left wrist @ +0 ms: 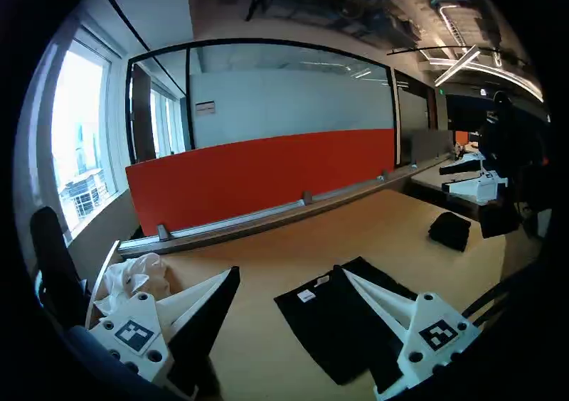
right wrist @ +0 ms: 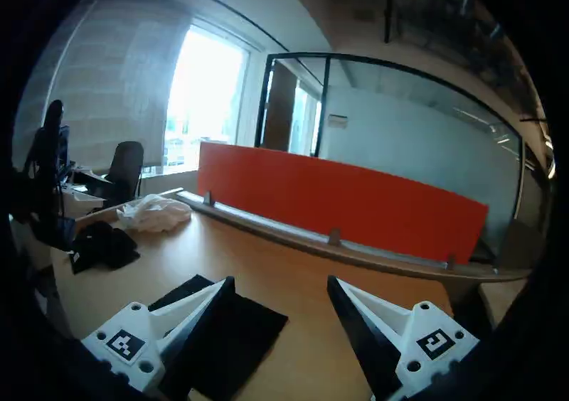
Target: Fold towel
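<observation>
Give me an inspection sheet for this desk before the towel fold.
Surface: wooden desk, bare wood around the things.
Job's things: black towel lying flat, white tags on it.
Clutter: black bundle farther off; crumpled white heap near the divider.
Grippers: left gripper open; right gripper open; both hold nothing.
Cables: nothing seen.
Surroundings: orange divider along the desk's far edge, windows, office chair.

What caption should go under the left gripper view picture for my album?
Open left gripper hovers over a black towel on a wooden desk.
</observation>
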`<state>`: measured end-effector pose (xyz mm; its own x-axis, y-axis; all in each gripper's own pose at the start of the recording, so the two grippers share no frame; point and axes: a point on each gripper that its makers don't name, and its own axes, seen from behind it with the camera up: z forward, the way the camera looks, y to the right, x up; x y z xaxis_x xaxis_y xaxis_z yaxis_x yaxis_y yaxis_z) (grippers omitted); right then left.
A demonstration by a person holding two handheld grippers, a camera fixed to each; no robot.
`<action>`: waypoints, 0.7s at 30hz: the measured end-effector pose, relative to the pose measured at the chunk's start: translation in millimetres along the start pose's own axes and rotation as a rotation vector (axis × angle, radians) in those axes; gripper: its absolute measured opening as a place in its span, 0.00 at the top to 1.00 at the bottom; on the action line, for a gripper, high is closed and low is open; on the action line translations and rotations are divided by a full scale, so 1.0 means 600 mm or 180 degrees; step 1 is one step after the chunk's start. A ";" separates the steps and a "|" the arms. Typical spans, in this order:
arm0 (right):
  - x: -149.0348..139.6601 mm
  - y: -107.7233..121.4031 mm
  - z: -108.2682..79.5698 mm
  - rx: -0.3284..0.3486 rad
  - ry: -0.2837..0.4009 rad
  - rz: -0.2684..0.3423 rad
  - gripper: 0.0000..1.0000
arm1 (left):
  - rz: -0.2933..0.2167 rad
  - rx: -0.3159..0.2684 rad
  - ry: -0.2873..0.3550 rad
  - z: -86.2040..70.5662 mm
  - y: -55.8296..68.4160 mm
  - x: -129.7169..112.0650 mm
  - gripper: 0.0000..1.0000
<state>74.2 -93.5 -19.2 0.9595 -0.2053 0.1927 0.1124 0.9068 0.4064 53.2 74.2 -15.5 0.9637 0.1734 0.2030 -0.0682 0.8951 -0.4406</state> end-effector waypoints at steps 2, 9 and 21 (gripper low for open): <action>-0.009 -0.008 0.001 0.0070 -0.0070 -0.0022 0.00 | 0.0017 -0.0077 -0.0046 0.002 0.010 -0.008 0.04; -0.027 -0.032 0.003 0.0276 -0.0224 -0.0079 0.00 | 0.0056 -0.0288 -0.0187 0.009 0.034 -0.031 0.03; -0.084 -0.064 0.018 0.0445 -0.0407 -0.0089 0.00 | 0.0086 -0.0466 -0.0362 0.022 0.068 -0.089 0.04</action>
<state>18.8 -122.1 -34.8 0.9149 -0.2828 0.2879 0.0929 0.8419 0.5316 -4.3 107.0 -32.9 0.9260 0.2494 0.2833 -0.0475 0.8216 -0.5681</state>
